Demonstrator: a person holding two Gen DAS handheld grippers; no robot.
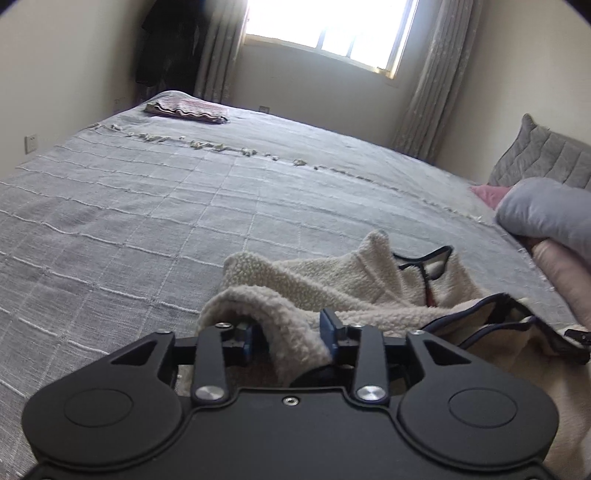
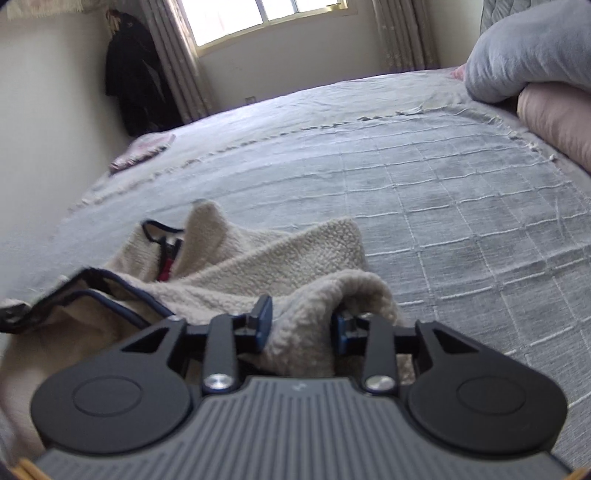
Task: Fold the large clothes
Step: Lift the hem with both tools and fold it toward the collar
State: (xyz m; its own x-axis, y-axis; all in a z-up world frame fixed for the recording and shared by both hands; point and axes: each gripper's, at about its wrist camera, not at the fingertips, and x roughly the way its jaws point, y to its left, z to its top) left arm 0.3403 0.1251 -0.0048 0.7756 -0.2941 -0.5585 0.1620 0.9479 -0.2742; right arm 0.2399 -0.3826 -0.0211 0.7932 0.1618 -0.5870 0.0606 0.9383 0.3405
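Cream fleece jacket [image 1: 295,280], navy-trimmed, lies rumpled, folds between both half-open claws [image 1: 291,332] [image 2: 303,325], ungripped.

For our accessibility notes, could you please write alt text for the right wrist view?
The right gripper stands open around a fold of a cream fleece garment lying on a grey bedspread. A window, curtains and a dark hanging coat lie beyond.

both wrist cams sit low over the bed [image 1: 129,221], looking fwd & down twd the window [image 1: 332,33]; both share the cream fleece garment [image 2: 295,258] up close.
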